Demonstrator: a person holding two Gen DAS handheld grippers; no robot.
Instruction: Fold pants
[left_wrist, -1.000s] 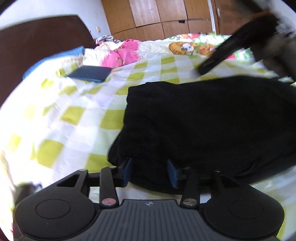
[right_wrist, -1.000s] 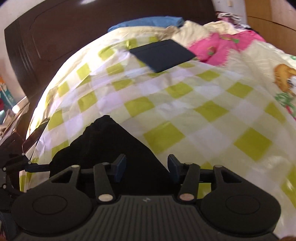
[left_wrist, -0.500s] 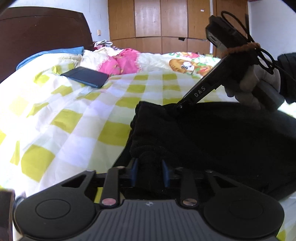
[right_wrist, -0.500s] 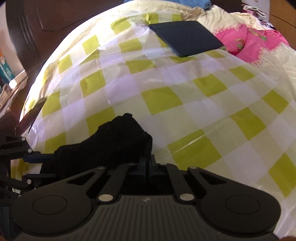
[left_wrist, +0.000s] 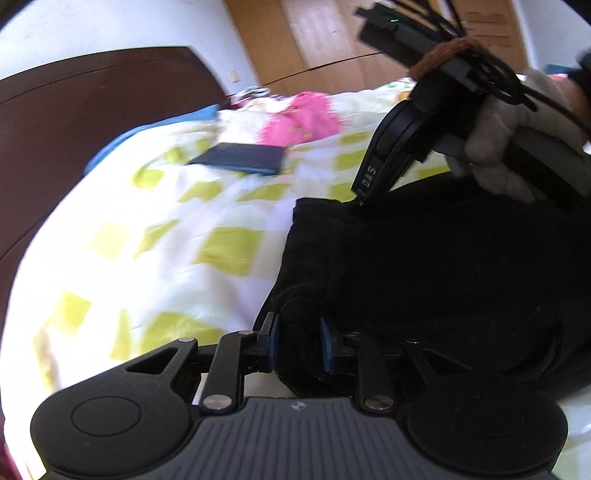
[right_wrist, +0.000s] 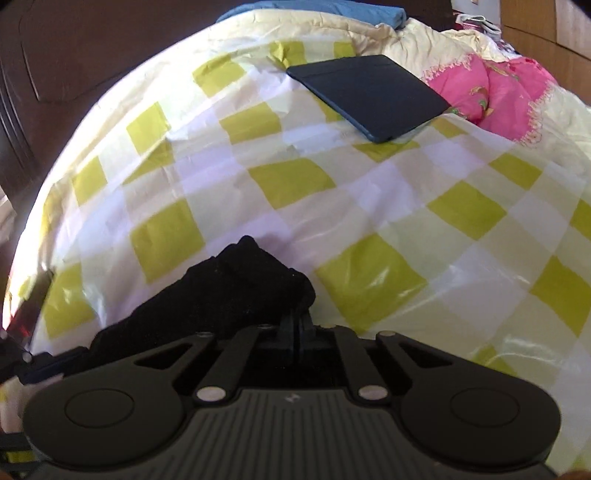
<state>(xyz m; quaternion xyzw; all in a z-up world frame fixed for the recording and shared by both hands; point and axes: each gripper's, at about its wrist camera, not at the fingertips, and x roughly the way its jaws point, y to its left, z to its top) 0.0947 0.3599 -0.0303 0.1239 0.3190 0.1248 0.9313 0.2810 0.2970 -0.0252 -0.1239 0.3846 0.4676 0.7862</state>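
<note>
Black pants (left_wrist: 424, 277) lie bunched on a yellow-and-white checked bedspread (left_wrist: 166, 258). My left gripper (left_wrist: 297, 332) is shut on a thick fold at their near left edge, blue pads pressing the cloth from both sides. In the left wrist view my right gripper (left_wrist: 364, 199) comes down from the upper right in a gloved hand (left_wrist: 509, 140), its tip on the pants' far corner. In its own view the right gripper (right_wrist: 297, 321) is shut on a thin edge of the pants (right_wrist: 236, 291), which bunch up to the left of the fingers.
A flat dark blue case (right_wrist: 369, 96) lies further up the bedspread (right_wrist: 369, 221), beside a pink blanket (right_wrist: 498, 96). A blue cloth (right_wrist: 314, 7) lies by the dark wooden headboard (left_wrist: 74, 129). Wooden wardrobe doors (left_wrist: 314, 44) stand behind the bed.
Both grippers went from open to shut on the pants. The right gripper has carried its pinched corner further across the checked bedspread; the left has shifted with its fold.
</note>
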